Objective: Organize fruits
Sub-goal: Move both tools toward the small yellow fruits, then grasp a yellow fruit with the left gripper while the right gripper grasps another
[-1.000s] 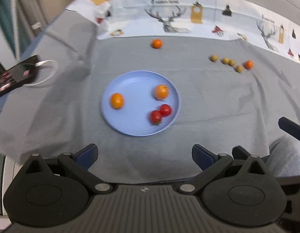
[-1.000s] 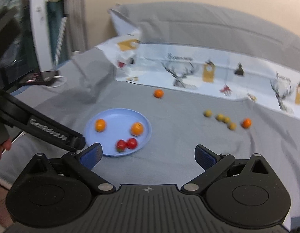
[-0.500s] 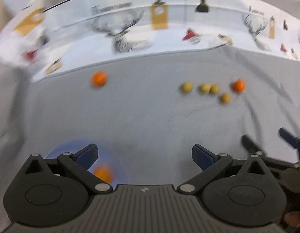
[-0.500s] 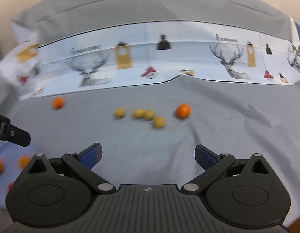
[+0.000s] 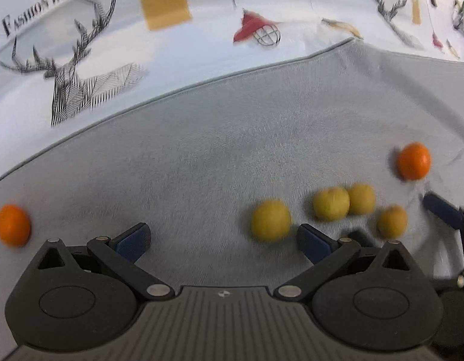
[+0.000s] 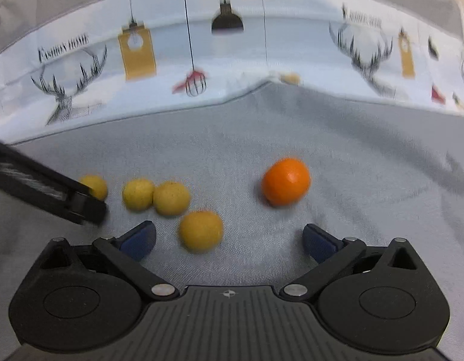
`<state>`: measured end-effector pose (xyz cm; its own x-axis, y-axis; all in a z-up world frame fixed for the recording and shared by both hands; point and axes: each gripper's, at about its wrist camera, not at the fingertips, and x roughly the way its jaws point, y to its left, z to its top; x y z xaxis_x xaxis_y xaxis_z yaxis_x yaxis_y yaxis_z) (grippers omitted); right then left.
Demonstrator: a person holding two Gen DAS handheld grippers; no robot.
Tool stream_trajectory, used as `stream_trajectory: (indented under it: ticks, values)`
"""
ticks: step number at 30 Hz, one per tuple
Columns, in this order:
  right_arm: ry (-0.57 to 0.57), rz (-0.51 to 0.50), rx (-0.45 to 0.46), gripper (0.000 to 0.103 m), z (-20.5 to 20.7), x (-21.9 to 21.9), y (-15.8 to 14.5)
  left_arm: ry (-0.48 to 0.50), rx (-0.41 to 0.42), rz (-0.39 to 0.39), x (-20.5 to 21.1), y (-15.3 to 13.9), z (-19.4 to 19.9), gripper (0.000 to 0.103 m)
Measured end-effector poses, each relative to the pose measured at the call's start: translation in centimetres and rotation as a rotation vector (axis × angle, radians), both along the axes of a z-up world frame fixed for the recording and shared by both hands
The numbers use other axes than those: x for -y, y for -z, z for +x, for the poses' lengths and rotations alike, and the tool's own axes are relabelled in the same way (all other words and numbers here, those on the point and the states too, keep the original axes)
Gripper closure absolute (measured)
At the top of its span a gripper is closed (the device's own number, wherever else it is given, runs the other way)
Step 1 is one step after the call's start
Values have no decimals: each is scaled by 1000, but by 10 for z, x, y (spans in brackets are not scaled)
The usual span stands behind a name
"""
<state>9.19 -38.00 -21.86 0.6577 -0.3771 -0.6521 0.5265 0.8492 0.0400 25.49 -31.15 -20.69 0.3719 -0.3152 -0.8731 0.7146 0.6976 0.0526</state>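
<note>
Several small yellow fruits lie on the grey cloth. In the left wrist view my left gripper (image 5: 223, 240) is open, and the nearest yellow fruit (image 5: 271, 220) sits just ahead of its right finger. A pair of yellow fruits (image 5: 331, 204) touch each other further right, with an orange (image 5: 413, 161) beyond them and another orange (image 5: 12, 225) at far left. In the right wrist view my right gripper (image 6: 229, 240) is open, with a yellow fruit (image 6: 201, 231) between its fingertips and the orange (image 6: 286, 185) just ahead to the right.
A white printed cloth (image 5: 172, 45) with deer and lamp drawings borders the far edge of the grey cloth (image 6: 352, 150). The left gripper's black finger (image 6: 51, 192) reaches in from the left of the right wrist view. The blue plate is out of sight.
Both grippers have moved forward and right, away from the blue plate and close to the cluster of yellow fruits and the orange. Both stay open.
</note>
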Motion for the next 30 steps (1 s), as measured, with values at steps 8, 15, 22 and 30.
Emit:
stream_trajectory:
  ticks: [8,15,22,30]
  values:
    - [17,-5,13,3,1,-1,0,7,1,12,4,-2,-3,22]
    - [-12,20,73,75,-10,-11,-11,41,-8,9,-2,-39,-32,75]
    - [29,154,67,75,-47,-8,-53,-73,-49,-9,-68,-108,-92,75]
    - [-62,399,21,74,-125,-66,-106,-181,-115,18,-178,-154,-185,75]
